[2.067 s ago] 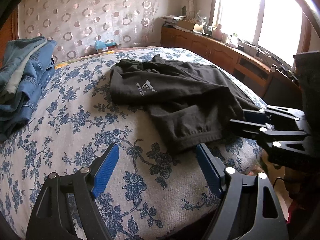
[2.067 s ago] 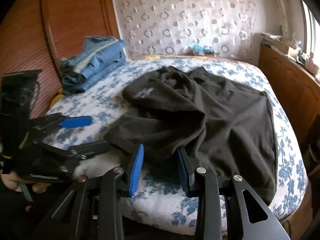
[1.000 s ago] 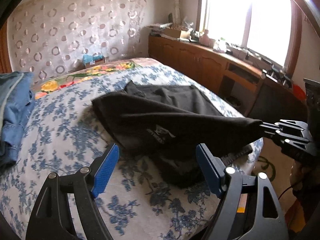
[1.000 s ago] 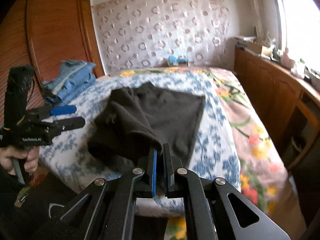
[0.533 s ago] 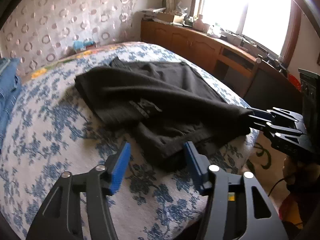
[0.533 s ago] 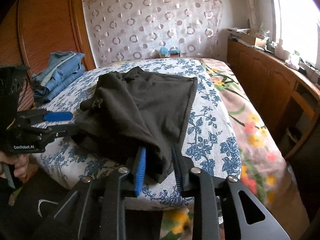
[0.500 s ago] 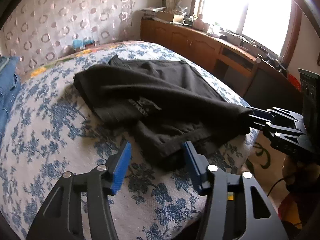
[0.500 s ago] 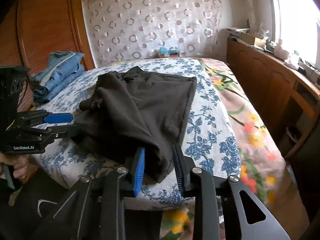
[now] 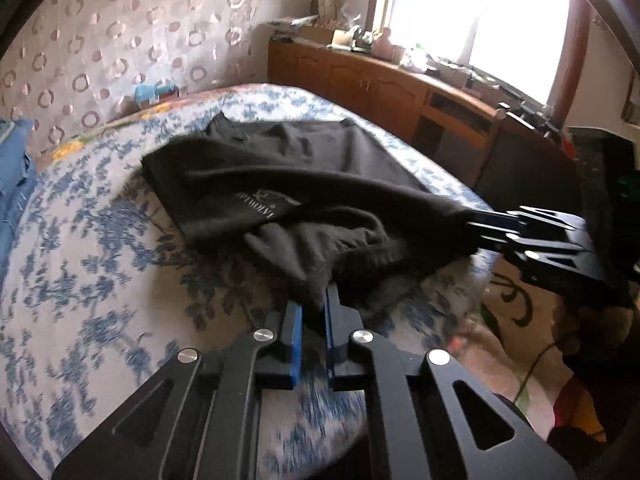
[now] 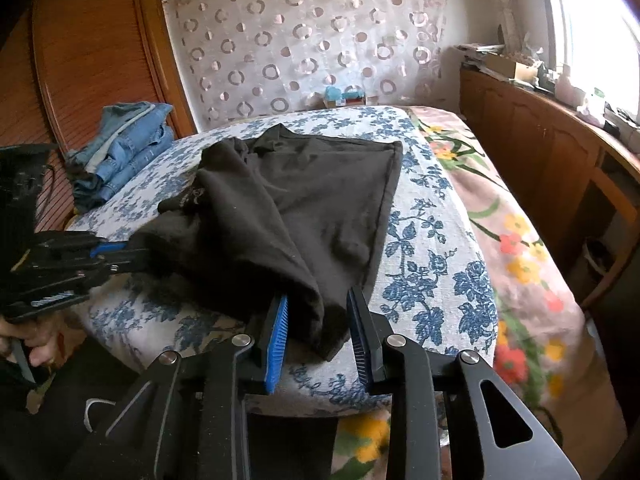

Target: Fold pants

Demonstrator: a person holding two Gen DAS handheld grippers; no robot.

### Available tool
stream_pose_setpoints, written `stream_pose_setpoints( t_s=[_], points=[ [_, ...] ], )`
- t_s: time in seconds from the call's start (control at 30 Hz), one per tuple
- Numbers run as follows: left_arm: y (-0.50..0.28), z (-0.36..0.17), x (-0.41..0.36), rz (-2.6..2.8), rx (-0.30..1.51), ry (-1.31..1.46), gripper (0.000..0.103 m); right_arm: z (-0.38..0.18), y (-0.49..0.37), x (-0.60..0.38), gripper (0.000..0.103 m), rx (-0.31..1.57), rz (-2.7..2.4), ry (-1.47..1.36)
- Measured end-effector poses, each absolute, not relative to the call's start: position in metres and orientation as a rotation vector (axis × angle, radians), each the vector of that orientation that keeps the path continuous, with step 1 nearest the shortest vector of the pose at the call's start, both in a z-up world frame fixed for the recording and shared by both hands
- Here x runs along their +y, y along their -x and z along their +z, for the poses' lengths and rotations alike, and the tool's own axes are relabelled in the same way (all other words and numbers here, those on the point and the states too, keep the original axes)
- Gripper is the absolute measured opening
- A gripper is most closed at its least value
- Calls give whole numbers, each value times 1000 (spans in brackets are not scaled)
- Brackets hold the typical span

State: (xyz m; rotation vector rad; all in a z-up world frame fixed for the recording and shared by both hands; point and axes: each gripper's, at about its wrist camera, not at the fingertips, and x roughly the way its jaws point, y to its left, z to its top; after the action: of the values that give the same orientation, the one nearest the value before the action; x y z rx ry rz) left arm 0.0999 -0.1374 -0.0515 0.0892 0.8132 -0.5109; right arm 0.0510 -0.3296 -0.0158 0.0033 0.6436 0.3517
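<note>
Left tongs (image 9: 311,304) clamped on pants (image 9: 304,184)

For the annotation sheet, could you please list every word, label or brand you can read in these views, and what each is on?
Pale logo with lettering on the black pants: blurred, not readable.
White label on the left gripper, seen from the right wrist: too blurred to read.
Small blue box at the bed's head: print too small.

Bare bedspread (image 10: 432,248) right — jeans (image 10: 120,152) left

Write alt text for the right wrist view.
The right gripper stands open around a corner of the black pants on a blue-floral bed. At left, the left gripper pinches another corner; folded jeans lie behind.
</note>
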Motion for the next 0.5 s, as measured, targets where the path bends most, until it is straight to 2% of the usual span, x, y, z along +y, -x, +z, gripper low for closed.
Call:
stream_pose_setpoints(
  t_s=[0.33,0.43,0.5],
  points=[
    [-89,-57,-116,-490,836,-36,10,-12,-37,-321,30,625,380,24],
    [-88,-53,-115,-477,819,-52,23,-7,-36,-316,30,609,391,35],
    [-86,-47,-110,-467,791,-54,42,-2,-36,-315,30,593,401,40]
  ],
)
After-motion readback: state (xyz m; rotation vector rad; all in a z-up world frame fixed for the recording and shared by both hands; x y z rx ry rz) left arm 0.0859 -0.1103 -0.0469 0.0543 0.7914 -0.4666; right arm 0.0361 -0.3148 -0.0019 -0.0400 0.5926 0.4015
